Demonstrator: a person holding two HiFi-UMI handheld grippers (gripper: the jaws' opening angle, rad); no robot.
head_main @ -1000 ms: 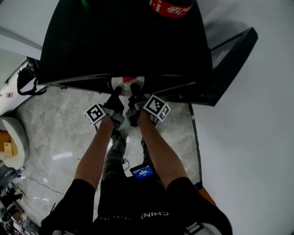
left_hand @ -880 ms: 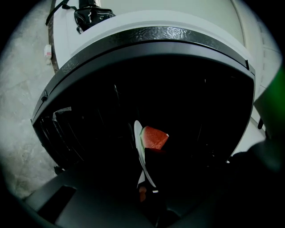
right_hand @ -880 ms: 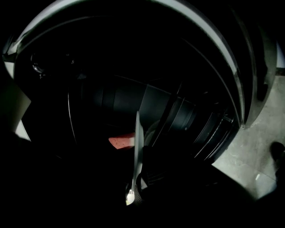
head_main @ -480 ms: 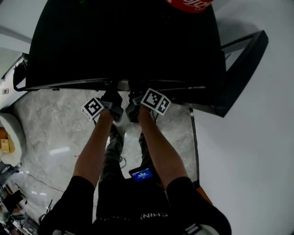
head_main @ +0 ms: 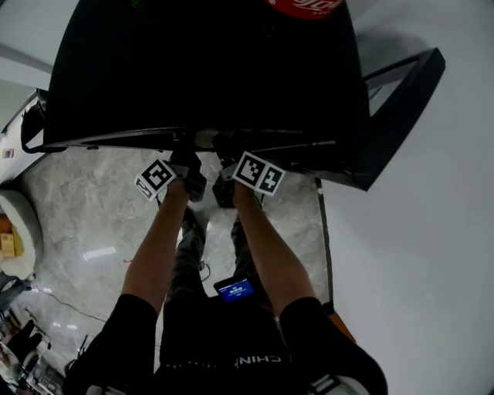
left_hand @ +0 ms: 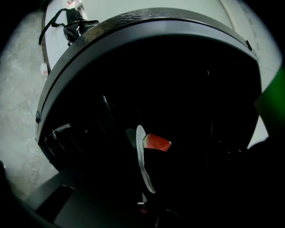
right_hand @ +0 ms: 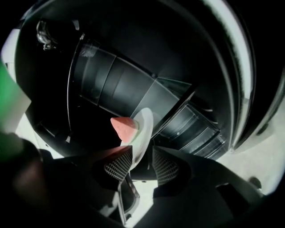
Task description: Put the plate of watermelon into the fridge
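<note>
Left gripper (head_main: 187, 163) and right gripper (right_hand: 141, 153) each clamp the round white plate (right_hand: 145, 124) of red watermelon wedge (right_hand: 124, 127), apparently just inside the open black fridge (head_main: 208, 69) ahead; setting down and release remain.

The left gripper (head_main: 187, 168) jaws are lost in darkness; overhead, the plate (left_hand: 141, 161) is largely hidden by the fridge (head_main: 208, 69); a red label (head_main: 305, 6) is cropped.

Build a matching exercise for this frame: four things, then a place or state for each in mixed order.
Things:
1 plate
2 watermelon
3 fridge door
4 red bottle

Places or states:
a on top of the fridge
b swung open
c on the plate
d gripped by the right gripper

Pairs: 1-d, 2-c, 3-b, 4-a.
</note>
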